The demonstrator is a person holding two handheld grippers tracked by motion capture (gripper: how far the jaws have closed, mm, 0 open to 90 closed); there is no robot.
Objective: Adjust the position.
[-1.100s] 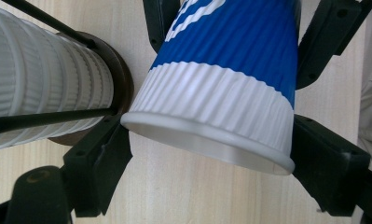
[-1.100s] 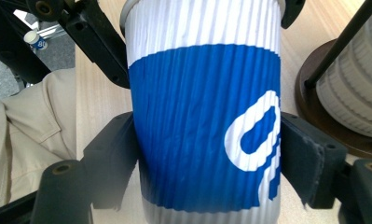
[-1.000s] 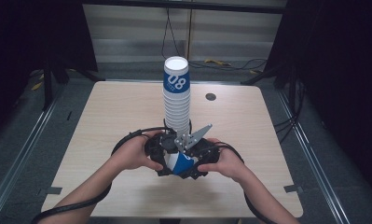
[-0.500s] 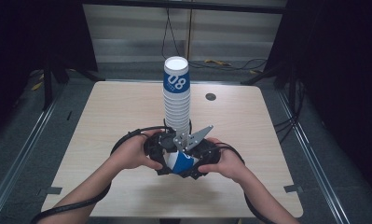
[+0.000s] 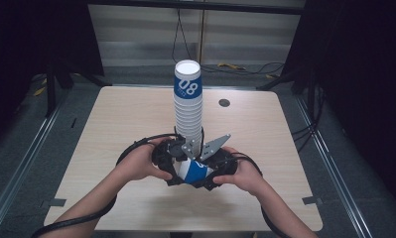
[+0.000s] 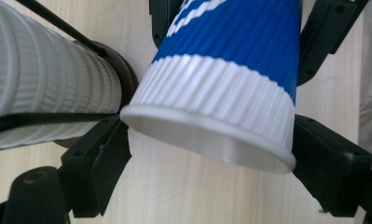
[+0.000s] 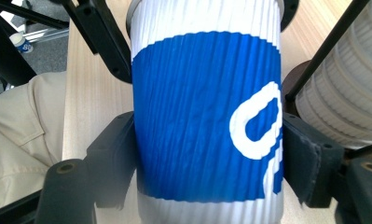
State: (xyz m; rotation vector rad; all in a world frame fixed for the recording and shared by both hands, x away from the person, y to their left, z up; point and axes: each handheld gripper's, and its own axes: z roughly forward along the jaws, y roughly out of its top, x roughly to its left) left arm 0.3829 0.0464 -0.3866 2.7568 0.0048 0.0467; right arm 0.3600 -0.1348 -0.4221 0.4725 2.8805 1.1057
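Note:
A single paper cup (image 5: 193,171), blue with a white ribbed band, lies on its side just in front of a tall stack of cups (image 5: 188,114). My left gripper (image 5: 178,167) and right gripper (image 5: 209,173) clamp it from opposite sides. In the left gripper view the cup's open rim (image 6: 207,140) sits pinched between my jaws, with the stack (image 6: 44,70) to the left. In the right gripper view the cup's blue wall (image 7: 197,116) is squeezed between my jaws, with the stack (image 7: 342,102) at the right. The top cup of the stack reads 08.
The stack stands mid-table on a light wooden table (image 5: 275,148). A small dark round disc (image 5: 224,102) lies behind it to the right. Cables trail from both grippers around the person's hands. Dark floor and rails surround the table.

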